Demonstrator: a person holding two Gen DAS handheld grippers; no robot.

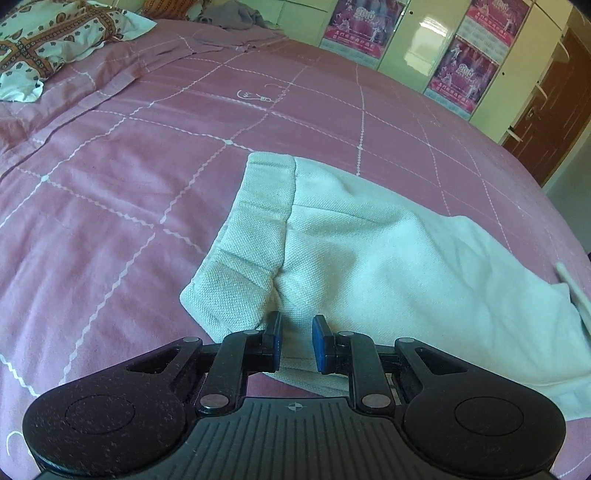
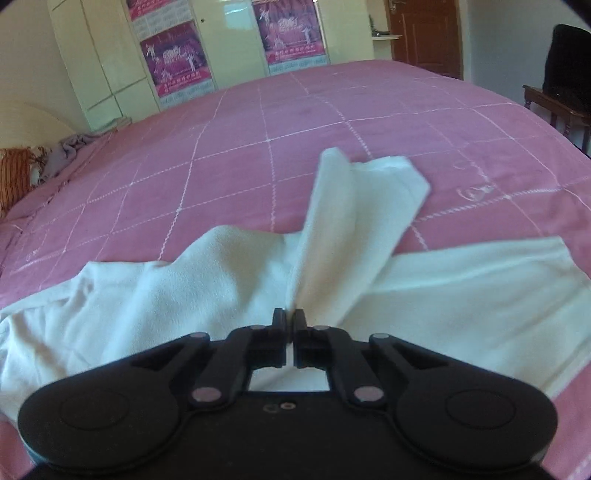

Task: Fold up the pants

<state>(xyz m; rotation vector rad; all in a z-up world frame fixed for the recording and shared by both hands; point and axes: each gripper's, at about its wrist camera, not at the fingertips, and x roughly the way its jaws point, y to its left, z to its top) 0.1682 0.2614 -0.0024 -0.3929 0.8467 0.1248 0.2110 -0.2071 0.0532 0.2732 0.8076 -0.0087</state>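
White pants (image 1: 369, 254) lie on a pink bedspread (image 1: 110, 184), waistband end to the left in the left wrist view. My left gripper (image 1: 296, 341) is open, its blue pads on either side of the near edge of the cloth by the waistband. In the right wrist view the pants (image 2: 129, 295) spread from left to right. My right gripper (image 2: 290, 325) is shut on a pant leg (image 2: 354, 221), which rises from the jaws and drapes away over the bed. The other leg (image 2: 480, 288) lies flat to the right.
A patterned pillow (image 1: 48, 40) and a grey garment (image 1: 236, 14) lie at the head of the bed. Cream wardrobes with posters (image 2: 173, 59) stand beyond the bed, with a brown door (image 2: 424, 37) and a dark wooden table (image 2: 557, 107) at the right.
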